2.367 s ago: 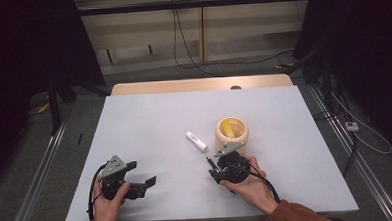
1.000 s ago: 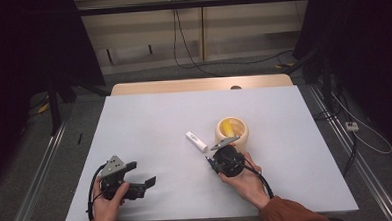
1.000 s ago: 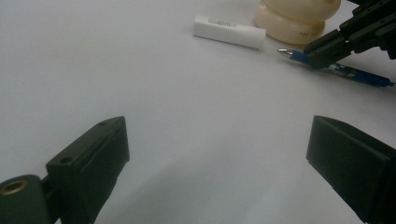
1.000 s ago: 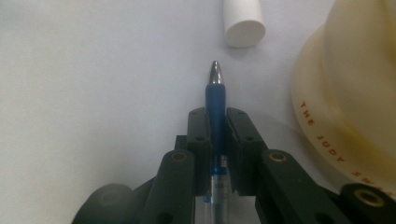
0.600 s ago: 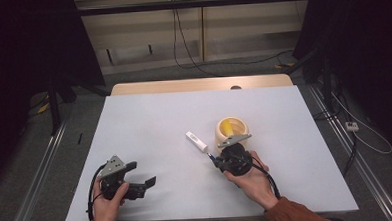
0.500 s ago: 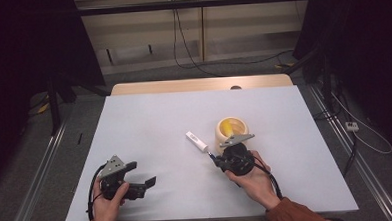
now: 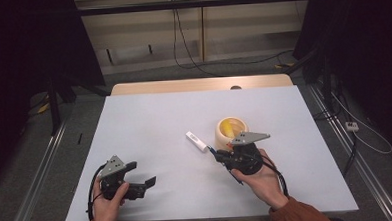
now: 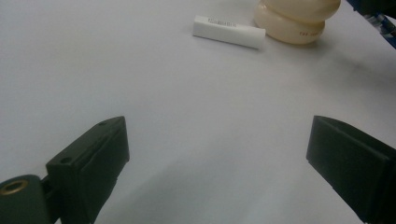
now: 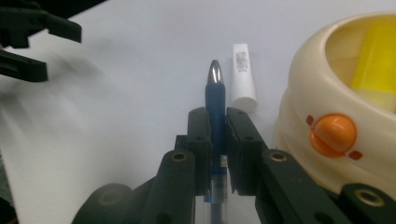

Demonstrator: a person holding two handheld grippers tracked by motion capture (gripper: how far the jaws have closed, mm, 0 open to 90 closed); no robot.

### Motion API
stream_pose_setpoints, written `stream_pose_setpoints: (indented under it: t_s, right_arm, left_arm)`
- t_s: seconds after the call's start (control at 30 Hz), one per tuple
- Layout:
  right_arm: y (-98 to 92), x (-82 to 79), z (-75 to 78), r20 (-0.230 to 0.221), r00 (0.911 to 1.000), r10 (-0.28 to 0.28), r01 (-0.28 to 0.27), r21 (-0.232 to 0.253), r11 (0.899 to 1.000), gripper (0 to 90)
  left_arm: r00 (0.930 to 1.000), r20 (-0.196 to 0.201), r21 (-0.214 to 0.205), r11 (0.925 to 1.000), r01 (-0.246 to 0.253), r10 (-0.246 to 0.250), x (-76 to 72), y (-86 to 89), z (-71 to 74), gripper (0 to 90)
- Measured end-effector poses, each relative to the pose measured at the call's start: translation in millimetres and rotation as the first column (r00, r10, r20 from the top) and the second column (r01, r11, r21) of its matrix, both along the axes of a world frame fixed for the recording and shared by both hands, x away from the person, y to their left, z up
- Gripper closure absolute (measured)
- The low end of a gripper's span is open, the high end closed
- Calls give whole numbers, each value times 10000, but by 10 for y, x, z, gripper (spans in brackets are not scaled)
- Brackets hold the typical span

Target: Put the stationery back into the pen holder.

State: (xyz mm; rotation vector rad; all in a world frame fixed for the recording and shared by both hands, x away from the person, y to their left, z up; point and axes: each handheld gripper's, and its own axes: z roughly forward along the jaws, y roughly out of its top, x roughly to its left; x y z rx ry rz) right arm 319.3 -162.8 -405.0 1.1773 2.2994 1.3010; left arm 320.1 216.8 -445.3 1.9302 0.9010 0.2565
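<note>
Since the earlier frames, the right gripper (image 7: 217, 153) moved from beside the white tube (image 7: 197, 141) toward the cream holder (image 7: 231, 131); the left gripper (image 7: 148, 183) did not move. From the high view, both rest on the white table (image 7: 149, 122). From the left gripper view, its jaws stand wide apart over bare table, the tube (image 8: 229, 31) far ahead. From the right gripper view, the jaws are clamped on a blue pen (image 9: 215, 105), tip beside the tube (image 9: 243, 77).

Right gripper (image 9: 217, 126): jaws clamped tight, tips pointing toward table's far left. Left gripper (image 8: 219, 154): jaws wide apart, low over table.
</note>
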Motion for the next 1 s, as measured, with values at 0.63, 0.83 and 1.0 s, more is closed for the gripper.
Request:
stream_pose_setpoints:
  t_s: [0.63,0.83,1.0]
  right_arm:
    - [-168,24,188,1439,9896,-35,-100,931,9956,811]
    - [-271,68,261,1833,9821,-436,152,1535,9880,811]
    - [-334,123,425,2542,9653,-601,92,1969,9804,812]
  left_arm:
    - [10000,5,-17,10000,8,-8,2,-3,-3,59]
    - [10000,45,-26,10000,-57,57,0,-1,-5,58]
    - [10000,40,41,10000,6,-6,3,-16,-8,59]
